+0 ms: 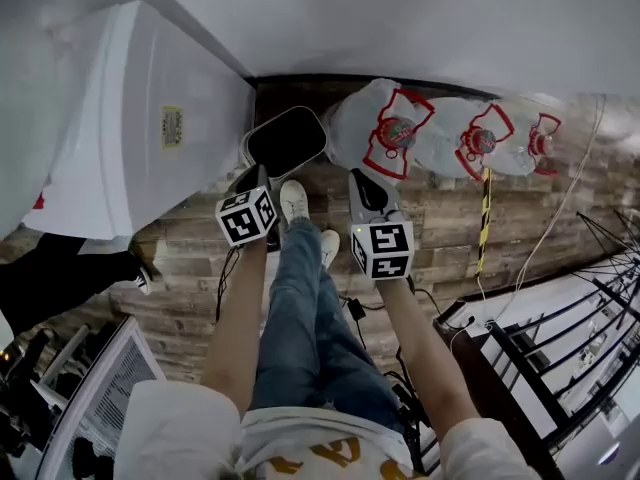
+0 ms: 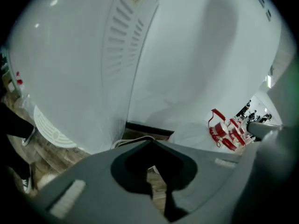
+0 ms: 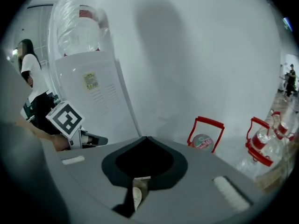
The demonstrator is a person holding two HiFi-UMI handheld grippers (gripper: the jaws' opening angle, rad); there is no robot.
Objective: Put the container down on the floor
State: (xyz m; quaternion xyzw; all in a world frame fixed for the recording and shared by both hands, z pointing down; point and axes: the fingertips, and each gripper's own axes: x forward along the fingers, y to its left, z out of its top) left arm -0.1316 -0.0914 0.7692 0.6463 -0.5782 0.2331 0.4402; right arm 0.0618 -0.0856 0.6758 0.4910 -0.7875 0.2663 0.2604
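While the left gripper (image 1: 262, 173) points at the corner between the white water dispenser (image 1: 150, 128) and the wall, we read its jaws as clenched. In the left gripper view (image 2: 150, 143) the two tips meet, and the white rim of the container (image 2: 131, 143) sits right at them. We record this as a grasp on the rim.

The container (image 1: 287, 140) is a rounded box with a black interior and a white rim. It lies just beyond the left gripper's tips, tilted, between the dispenser and the nearest water jug (image 1: 390, 133). We cannot tell whether its base touches the wooden floor (image 1: 450, 218) — no view shows its underside.

The right gripper (image 1: 362, 180) is held beside the left one, just in front of that jug. In its own view (image 3: 145, 139) the jaws are closed together with nothing between them. Only a narrow slit remains, and something pale shows behind it that we cannot identify.

Reference items:
- Three clear water jugs with red handles lie in a row along the wall; the second (image 1: 475, 138) and third (image 1: 540, 138) lie to the right of the first.
- The right gripper view shows the dispenser (image 3: 100, 97) with an upturned bottle (image 3: 79, 27) on top.
- The person's jeans (image 1: 305, 308) and a white shoe (image 1: 293, 200) appear between the two grippers.
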